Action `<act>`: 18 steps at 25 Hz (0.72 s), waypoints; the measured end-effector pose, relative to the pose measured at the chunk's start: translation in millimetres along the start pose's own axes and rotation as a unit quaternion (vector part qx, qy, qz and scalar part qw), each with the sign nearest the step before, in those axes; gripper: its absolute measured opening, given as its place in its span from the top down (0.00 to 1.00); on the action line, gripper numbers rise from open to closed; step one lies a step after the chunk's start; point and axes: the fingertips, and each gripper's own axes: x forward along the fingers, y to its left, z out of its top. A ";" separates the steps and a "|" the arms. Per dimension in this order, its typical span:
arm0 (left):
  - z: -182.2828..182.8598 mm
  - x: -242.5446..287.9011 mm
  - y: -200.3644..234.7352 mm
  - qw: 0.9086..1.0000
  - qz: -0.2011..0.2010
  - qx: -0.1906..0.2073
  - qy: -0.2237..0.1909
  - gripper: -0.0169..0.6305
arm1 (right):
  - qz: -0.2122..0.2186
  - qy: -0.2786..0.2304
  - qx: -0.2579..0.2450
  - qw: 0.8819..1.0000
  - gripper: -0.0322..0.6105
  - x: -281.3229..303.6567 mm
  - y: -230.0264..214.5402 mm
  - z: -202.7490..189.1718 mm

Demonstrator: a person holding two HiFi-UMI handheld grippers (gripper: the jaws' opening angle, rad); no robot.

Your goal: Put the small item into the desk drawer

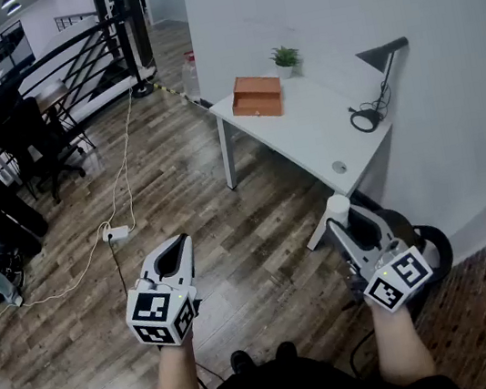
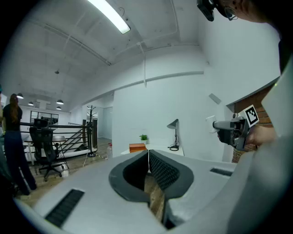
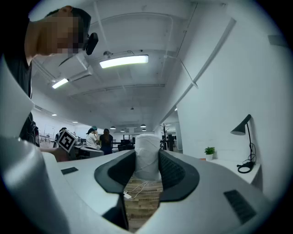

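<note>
grip looks sound: my right gripper [image 3: 147, 154] pinches the small white wrapped cylinder [image 3: 147, 165] mid-body; it seems light, slightly soft; left gripper [image 2: 148, 153] closed, empty

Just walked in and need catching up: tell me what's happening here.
A person stands short of the white desk with a gripper in each hand. The right gripper is closed on a small white cylinder. The left gripper has its jaws together and holds nothing. The orange drawer box sits on the desk near a potted plant and looks shut from here; the cylinder is not yet in it.
</note>
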 end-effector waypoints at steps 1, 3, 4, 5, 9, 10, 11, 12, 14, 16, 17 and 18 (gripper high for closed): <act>-0.6 -1.4 0.6 1.000 0.001 0.000 0.000 0.95 | 0.002 0.000 0.001 1.000 0.70 -0.2 2.0 -0.3; -1.4 -3.0 1.1 1.000 0.002 -0.001 0.000 0.95 | 0.004 0.001 0.003 1.000 0.70 -0.7 4.3 -1.3; -1.6 -2.9 0.7 1.000 0.002 -0.001 0.000 0.95 | 0.005 0.002 0.006 1.000 0.70 -1.1 4.2 -2.0; -1.8 -2.3 -0.2 1.000 0.001 -0.002 0.000 0.95 | 0.004 0.002 0.008 1.000 0.70 -1.9 3.4 -2.7; -2.7 -1.9 -5.8 1.000 -0.006 -0.009 -0.002 0.95 | 0.003 0.002 0.013 1.000 0.70 -7.1 2.3 -3.7; -1.9 -2.1 -7.2 1.000 -0.007 -0.009 -0.003 0.95 | 0.005 0.001 0.013 1.000 0.70 -8.2 2.7 -2.8; -0.9 -2.1 -8.7 1.000 -0.008 -0.009 -0.004 0.95 | 0.007 0.000 0.013 1.000 0.70 -9.3 3.2 -1.6; 0.1 -1.7 -10.6 1.000 -0.009 -0.009 -0.004 0.95 | 0.011 -0.002 0.014 1.000 0.70 -10.6 3.5 -0.2; 1.7 0.9 -15.5 1.000 -0.011 -0.010 -0.004 0.95 | 0.019 -0.009 0.019 1.000 0.70 -13.8 1.8 2.5; 3.1 4.4 -22.1 1.000 -0.015 -0.014 -0.003 0.95 | 0.022 -0.015 0.026 0.999 0.70 -18.1 -2.4 4.6; 3.9 5.6 -26.3 1.000 -0.018 -0.018 -0.003 0.95 | 0.022 -0.017 0.028 0.999 0.70 -21.0 -4.9 4.9; 5.0 6.8 -31.0 1.000 -0.022 -0.022 -0.004 0.95 | 0.020 -0.017 0.029 0.999 0.70 -24.2 -7.7 4.6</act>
